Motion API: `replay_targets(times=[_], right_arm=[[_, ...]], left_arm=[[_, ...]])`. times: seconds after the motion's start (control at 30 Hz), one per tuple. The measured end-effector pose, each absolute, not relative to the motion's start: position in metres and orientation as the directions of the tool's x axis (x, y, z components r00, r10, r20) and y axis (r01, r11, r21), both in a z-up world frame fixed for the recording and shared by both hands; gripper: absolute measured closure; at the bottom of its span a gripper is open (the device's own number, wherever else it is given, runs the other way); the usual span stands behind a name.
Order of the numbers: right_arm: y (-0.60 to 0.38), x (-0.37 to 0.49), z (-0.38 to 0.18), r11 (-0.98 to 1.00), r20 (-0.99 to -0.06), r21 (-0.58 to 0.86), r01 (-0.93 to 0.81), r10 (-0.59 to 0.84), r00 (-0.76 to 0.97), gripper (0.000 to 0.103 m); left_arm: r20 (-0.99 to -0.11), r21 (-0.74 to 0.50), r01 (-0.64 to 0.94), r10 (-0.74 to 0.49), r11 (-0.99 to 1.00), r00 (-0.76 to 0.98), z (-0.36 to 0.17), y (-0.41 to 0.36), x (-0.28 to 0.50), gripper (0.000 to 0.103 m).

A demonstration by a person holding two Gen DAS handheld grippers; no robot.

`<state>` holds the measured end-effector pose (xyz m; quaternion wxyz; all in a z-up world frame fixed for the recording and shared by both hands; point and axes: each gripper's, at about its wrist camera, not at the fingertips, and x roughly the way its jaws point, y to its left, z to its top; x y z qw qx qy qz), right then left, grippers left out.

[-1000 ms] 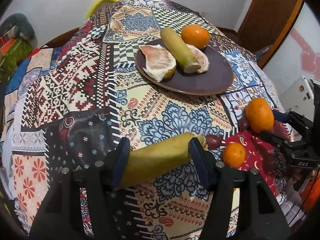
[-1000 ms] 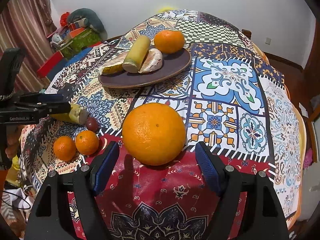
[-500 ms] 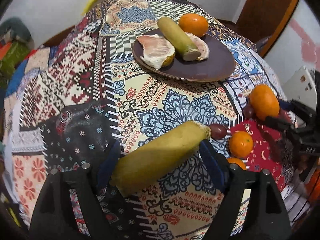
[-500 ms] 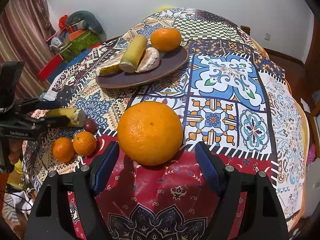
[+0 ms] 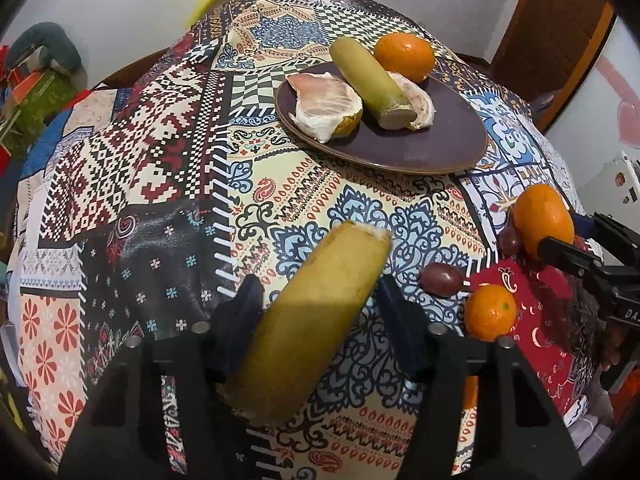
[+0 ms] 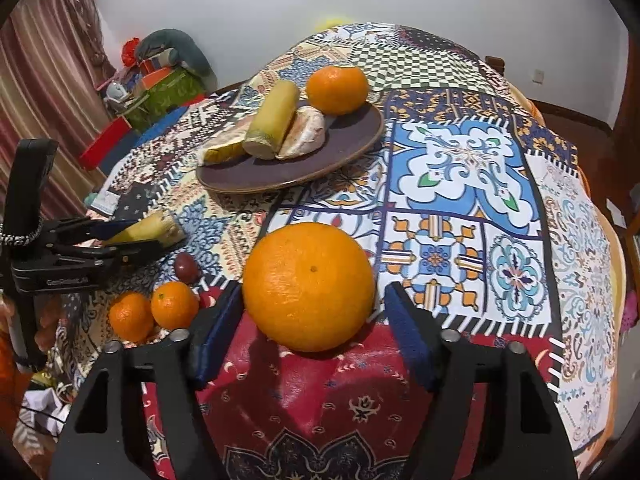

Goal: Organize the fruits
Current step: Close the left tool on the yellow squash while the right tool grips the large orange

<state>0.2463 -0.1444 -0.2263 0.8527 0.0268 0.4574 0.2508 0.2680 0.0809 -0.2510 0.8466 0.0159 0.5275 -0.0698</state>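
My left gripper (image 5: 320, 328) holds a yellow-green sugarcane piece (image 5: 312, 320), tilted up off the patterned tablecloth; it also shows in the right wrist view (image 6: 148, 228). My right gripper (image 6: 312, 332) is open with its fingers on either side of a large orange (image 6: 308, 284) that rests on the cloth. The brown plate (image 5: 440, 140) at the far middle holds another sugarcane piece (image 5: 372, 80), pomelo segments (image 5: 324, 100) and an orange (image 5: 404, 56).
Two small tangerines (image 6: 160, 312) and a dark red date (image 6: 186, 266) lie on the cloth between the grippers. A second date (image 5: 510, 238) sits by the large orange. Boxes and bags (image 6: 160, 80) are piled beyond the table's left side.
My left gripper has closed on the sugarcane piece and lifted it, its far end tilting up. The right gripper has stayed open around the large orange.
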Motion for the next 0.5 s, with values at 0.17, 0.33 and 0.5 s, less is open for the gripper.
replay_targets(times=[0.17, 0.33, 0.5], right_arm=[[-0.144, 0.244, -0.225, 0.875, -0.767, 0.256, -0.411, 0.443, 0.464, 0.041], [-0.153, 0.24, -0.213, 0.887, -0.753, 0.228, -0.401, 0.422, 0.505, 0.042], [-0.166, 0.239, -0.202, 0.899, -0.741, 0.205, -0.387, 0.401, 0.539, 0.042]], left_arm=[[-0.897, -0.055, 0.103, -0.094, 0.993, 0.431, -0.243, 0.085, 0.252, 0.059], [-0.905, -0.055, 0.079, -0.083, 0.995, 0.418, -0.238, 0.085, 0.234, 0.062], [-0.905, -0.067, 0.079, -0.094, 0.995, 0.415, -0.236, 0.082, 0.233, 0.063]])
